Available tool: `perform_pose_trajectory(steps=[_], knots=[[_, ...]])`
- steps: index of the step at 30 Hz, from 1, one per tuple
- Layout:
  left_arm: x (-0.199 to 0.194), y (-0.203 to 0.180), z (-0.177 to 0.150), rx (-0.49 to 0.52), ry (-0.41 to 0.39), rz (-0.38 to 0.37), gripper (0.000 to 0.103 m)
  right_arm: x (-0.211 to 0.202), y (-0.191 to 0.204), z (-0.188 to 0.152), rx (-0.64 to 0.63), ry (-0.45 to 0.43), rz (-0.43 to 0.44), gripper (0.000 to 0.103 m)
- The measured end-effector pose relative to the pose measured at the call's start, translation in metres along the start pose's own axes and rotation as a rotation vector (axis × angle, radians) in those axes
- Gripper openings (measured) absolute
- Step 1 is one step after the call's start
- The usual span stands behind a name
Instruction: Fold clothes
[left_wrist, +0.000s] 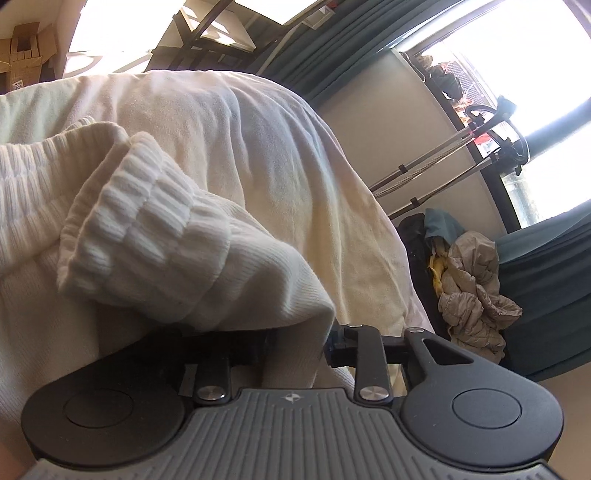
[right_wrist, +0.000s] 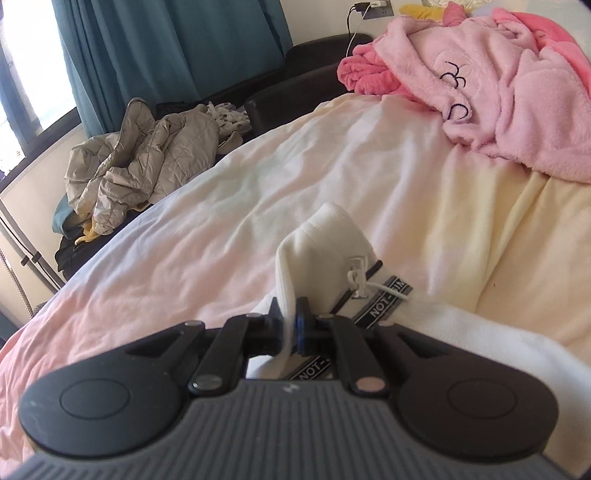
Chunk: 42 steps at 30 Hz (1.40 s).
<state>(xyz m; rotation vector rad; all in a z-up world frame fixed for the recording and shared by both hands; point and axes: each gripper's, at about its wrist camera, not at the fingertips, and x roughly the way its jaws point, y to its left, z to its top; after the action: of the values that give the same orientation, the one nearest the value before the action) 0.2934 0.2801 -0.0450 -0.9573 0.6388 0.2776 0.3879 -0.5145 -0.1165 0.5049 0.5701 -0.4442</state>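
Observation:
A white knit garment lies on the cream bed cover (right_wrist: 280, 177). In the left wrist view its ribbed cuff (left_wrist: 147, 225) and sleeve drape over my left gripper (left_wrist: 295, 343); the jaws are closed on the white fabric, the left finger hidden under it. In the right wrist view my right gripper (right_wrist: 291, 325) is shut on a fold of the white garment (right_wrist: 317, 243), near a black-and-white woven label (right_wrist: 384, 306) with a white cord. The rest of the garment spreads to the right (right_wrist: 480, 339).
A pink fleece robe (right_wrist: 498, 88) lies heaped at the far right of the bed. A beige quilted jacket (right_wrist: 147, 155) sits on a dark sofa beside the bed, also in the left wrist view (left_wrist: 472, 288). Teal curtains (right_wrist: 147, 48) and a window stand behind.

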Motion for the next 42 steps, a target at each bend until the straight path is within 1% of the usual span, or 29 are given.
perform_pose_trajectory(steps=[1,3,4,5,7,9,10,11,14,15,16,18,20,23,24,27,29,30,31,32,33,34,35,36,37,39,42], knots=[[-0.009,0.000,-0.003,0.009,-0.010,-0.031,0.068,-0.005,-0.001,0.001,-0.004,0.002,0.022,0.020],[-0.027,-0.003,-0.009,0.032,-0.046,-0.070,0.078,-0.023,-0.010,-0.006,0.019,0.009,0.052,0.044],[-0.038,-0.004,-0.015,0.049,-0.064,-0.087,0.081,-0.034,-0.016,-0.010,0.038,0.014,0.065,0.049],[-0.051,-0.003,-0.023,0.067,-0.076,-0.116,0.083,-0.045,-0.021,-0.015,0.056,0.018,0.078,0.051],[-0.075,-0.002,-0.039,0.099,-0.097,-0.171,0.087,-0.067,-0.032,-0.024,0.093,0.026,0.103,0.051],[-0.095,0.009,-0.058,0.082,-0.112,-0.197,0.089,-0.088,-0.043,-0.033,0.129,0.034,0.128,0.055],[-0.102,0.016,-0.067,0.065,-0.115,-0.198,0.090,-0.099,-0.049,-0.038,0.148,0.038,0.141,0.056],[-0.108,0.024,-0.074,0.038,-0.110,-0.194,0.090,-0.110,-0.054,-0.043,0.166,0.043,0.154,0.058],[-0.115,0.055,-0.087,-0.123,-0.027,-0.148,0.090,-0.143,-0.071,-0.057,0.221,0.055,0.192,0.062],[-0.115,0.064,-0.087,-0.168,-0.005,-0.144,0.090,-0.154,-0.076,-0.061,0.239,0.059,0.204,0.064],[-0.114,0.073,-0.087,-0.206,0.014,-0.143,0.090,-0.159,-0.081,-0.066,0.259,0.071,0.215,0.065],[-0.111,0.090,-0.085,-0.277,0.052,-0.145,0.090,-0.155,-0.088,-0.074,0.300,0.116,0.230,0.065],[-0.104,0.104,-0.084,-0.328,0.068,-0.157,0.090,-0.150,-0.095,-0.083,0.341,0.160,0.245,0.065],[-0.092,0.107,-0.081,-0.333,0.059,-0.163,0.088,-0.143,-0.105,-0.096,0.402,0.227,0.267,0.065],[-0.088,0.104,-0.079,-0.318,0.048,-0.170,0.088,-0.140,-0.107,-0.099,0.424,0.229,0.279,0.065],[-0.076,0.096,-0.073,-0.269,0.008,-0.178,0.083,-0.125,-0.105,-0.098,0.448,0.163,0.321,0.065],[-0.067,0.093,-0.071,-0.249,-0.028,-0.164,0.072,-0.115,-0.101,-0.096,0.438,0.124,0.336,0.063],[-0.061,0.092,-0.070,-0.248,-0.042,-0.150,0.063,-0.109,-0.099,-0.094,0.433,0.105,0.344,0.061],[-0.055,0.091,-0.070,-0.241,-0.054,-0.137,0.057,-0.103,-0.096,-0.093,0.435,0.088,0.346,0.058],[-0.051,0.090,-0.069,-0.225,-0.065,-0.130,0.055,-0.097,-0.095,-0.093,0.444,0.075,0.342,0.052],[-0.048,0.089,-0.069,-0.212,-0.076,-0.130,0.049,-0.092,-0.092,-0.092,0.447,0.063,0.336,0.042],[-0.047,0.088,-0.069,-0.208,-0.089,-0.132,0.043,-0.089,-0.090,-0.092,0.441,0.051,0.328,0.037],[-0.045,0.088,-0.069,-0.211,-0.103,-0.137,0.040,-0.085,-0.088,-0.091,0.436,0.040,0.320,0.029],[-0.046,0.089,-0.071,-0.231,-0.118,-0.149,0.034,-0.083,-0.085,-0.090,0.431,0.025,0.315,0.022],[-0.047,0.090,-0.072,-0.246,-0.132,-0.160,0.027,-0.082,-0.083,-0.090,0.427,0.006,0.312,0.020],[-0.052,0.087,-0.073,-0.243,-0.157,-0.181,0.023,-0.082,-0.076,-0.088,0.416,-0.027,0.300,0.016],[-0.063,0.085,-0.073,-0.263,-0.167,-0.212,0.020,-0.091,-0.075,-0.082,0.441,-0.061,0.298,0.014]])
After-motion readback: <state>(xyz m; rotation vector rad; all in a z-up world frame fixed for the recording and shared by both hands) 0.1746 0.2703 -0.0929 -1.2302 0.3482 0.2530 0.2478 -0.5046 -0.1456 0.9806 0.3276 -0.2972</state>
